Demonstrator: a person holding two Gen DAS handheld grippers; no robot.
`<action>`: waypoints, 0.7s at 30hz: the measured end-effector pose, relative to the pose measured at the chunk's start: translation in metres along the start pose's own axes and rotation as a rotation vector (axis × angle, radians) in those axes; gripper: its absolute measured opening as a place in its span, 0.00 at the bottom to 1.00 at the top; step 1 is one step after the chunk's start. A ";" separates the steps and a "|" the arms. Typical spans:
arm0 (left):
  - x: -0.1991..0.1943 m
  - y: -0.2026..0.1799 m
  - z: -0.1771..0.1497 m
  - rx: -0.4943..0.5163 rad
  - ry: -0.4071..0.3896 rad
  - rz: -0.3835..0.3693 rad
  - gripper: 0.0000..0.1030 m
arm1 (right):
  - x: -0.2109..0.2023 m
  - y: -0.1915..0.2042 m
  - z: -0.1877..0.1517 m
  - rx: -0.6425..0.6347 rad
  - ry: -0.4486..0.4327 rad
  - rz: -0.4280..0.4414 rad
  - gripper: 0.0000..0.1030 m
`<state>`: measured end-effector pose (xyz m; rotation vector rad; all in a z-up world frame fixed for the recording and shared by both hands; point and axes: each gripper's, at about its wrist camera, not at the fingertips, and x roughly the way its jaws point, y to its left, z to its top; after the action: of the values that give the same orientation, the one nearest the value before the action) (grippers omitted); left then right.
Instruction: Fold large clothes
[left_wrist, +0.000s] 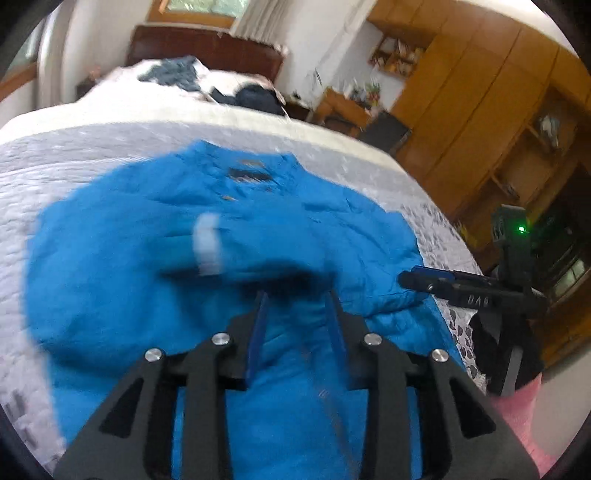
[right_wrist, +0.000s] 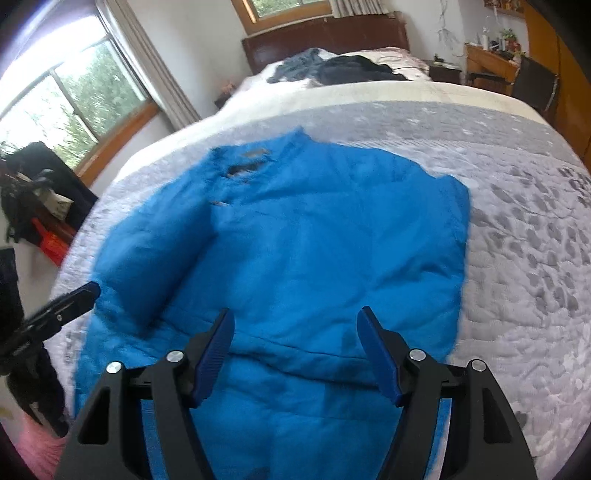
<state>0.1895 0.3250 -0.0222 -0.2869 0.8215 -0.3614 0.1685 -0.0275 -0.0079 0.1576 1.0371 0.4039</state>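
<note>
A bright blue padded jacket (left_wrist: 147, 288) (right_wrist: 332, 240) lies spread on the bed, collar (right_wrist: 251, 158) toward the headboard. One sleeve (right_wrist: 155, 258) is folded across its body; in the left wrist view that sleeve's white cuff band (left_wrist: 207, 243) is motion-blurred. My left gripper (left_wrist: 296, 295) hovers over the jacket's near part, fingers apart, with no cloth clearly pinched. It shows at the jacket's left edge (right_wrist: 88, 291) in the right wrist view. My right gripper (right_wrist: 293, 317) stands wide open above the jacket's hem area, empty, and appears side-on (left_wrist: 410, 278) at the jacket's right edge.
The grey quilted bedspread (right_wrist: 517, 240) surrounds the jacket. Dark clothes (right_wrist: 351, 70) are piled near the wooden headboard (right_wrist: 325, 33). A wooden wardrobe (left_wrist: 480, 92) and desk (right_wrist: 487, 59) stand right of the bed, and a window (right_wrist: 55, 103) is to the left. A pink sleeve (left_wrist: 517, 410) is at lower right.
</note>
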 end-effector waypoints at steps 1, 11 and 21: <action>-0.010 0.012 0.002 -0.010 -0.032 0.040 0.31 | 0.000 0.008 0.004 -0.002 0.006 0.032 0.67; 0.042 0.101 0.016 -0.128 0.019 0.254 0.30 | 0.053 0.075 0.045 0.051 0.174 0.201 0.74; 0.038 0.112 0.015 -0.129 -0.008 0.213 0.29 | 0.089 0.091 0.050 0.048 0.256 0.173 0.26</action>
<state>0.2468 0.4120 -0.0809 -0.3168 0.8598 -0.1077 0.2284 0.0938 -0.0254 0.2445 1.2906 0.5663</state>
